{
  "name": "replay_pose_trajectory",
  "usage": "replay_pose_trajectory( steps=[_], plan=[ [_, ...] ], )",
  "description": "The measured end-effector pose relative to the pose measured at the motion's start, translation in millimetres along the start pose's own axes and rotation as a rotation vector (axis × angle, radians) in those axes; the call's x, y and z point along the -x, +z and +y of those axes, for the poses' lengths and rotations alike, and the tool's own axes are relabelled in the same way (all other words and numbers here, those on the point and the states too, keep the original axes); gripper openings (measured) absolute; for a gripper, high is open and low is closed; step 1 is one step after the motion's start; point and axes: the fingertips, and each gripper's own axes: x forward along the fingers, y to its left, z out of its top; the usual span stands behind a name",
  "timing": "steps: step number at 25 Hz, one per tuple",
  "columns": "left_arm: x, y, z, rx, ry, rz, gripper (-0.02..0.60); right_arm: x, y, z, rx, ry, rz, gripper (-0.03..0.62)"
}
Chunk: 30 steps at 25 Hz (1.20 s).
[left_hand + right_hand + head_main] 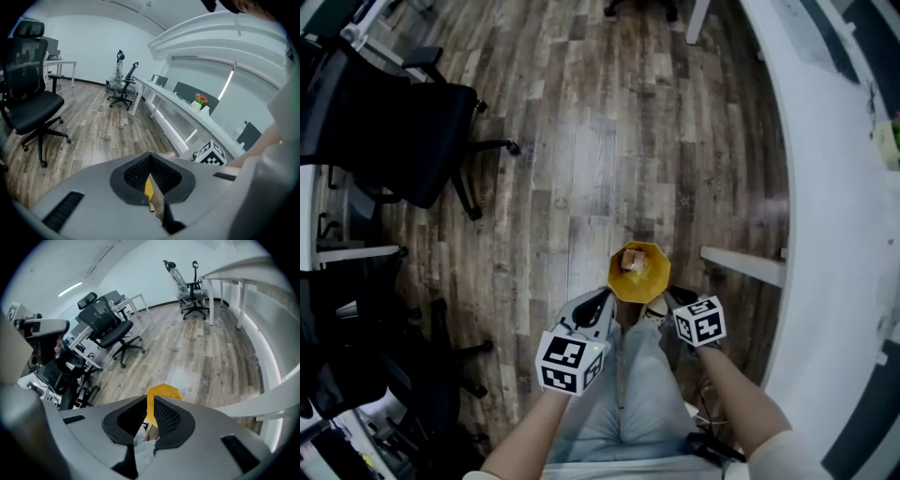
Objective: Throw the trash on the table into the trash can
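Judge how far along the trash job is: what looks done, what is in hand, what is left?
Done: a brownish scrap already lies inside the yellow bin. In hand: the left gripper and the right gripper each clamp the bin's rim, holding it up in front of the person's legs. Left: a small pale item sits on the white table; whether it is trash is unclear.

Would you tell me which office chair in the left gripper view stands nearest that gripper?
The black high-backed chair at the left; the other two chairs stand far back beside the white desk.
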Motion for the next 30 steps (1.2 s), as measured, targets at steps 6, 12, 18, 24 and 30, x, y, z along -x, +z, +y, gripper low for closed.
replay_pose_trajectory(
  steps=[6, 12, 18, 24, 30],
  plan=[
    [52.7, 32.2, -37.7, -0.025, -0.024, -0.016, 0.001, 98.7, 54.6, 40.8, 0.043, 0.021, -0.141, 0.040],
    [105.4, 77.7, -67.3, -0.069, -0.020, -0.075, 0.000, 194.5, 105.7, 76.2, 0.055, 0.008, -0.272, 0.035],
    [135.3, 118.0, -96.6, -0.121, -0.056, -0.116, 0.001, 263.9, 131.9, 108.8, 0.107, -0.035, -0.353, 0.035],
    [143.4, 133.4, -124.3, -0.169, -0.078, -0.123, 0.000, 312.8, 146.1, 113.5, 0.098, -0.058, -0.423, 0.034],
    [141.6, 147.5, -135.7, -0.182, -0.088, -0.142, 0.000, 337.7, 160.6, 115.4, 0.093, -0.074, -0.476, 0.032]
  ],
)
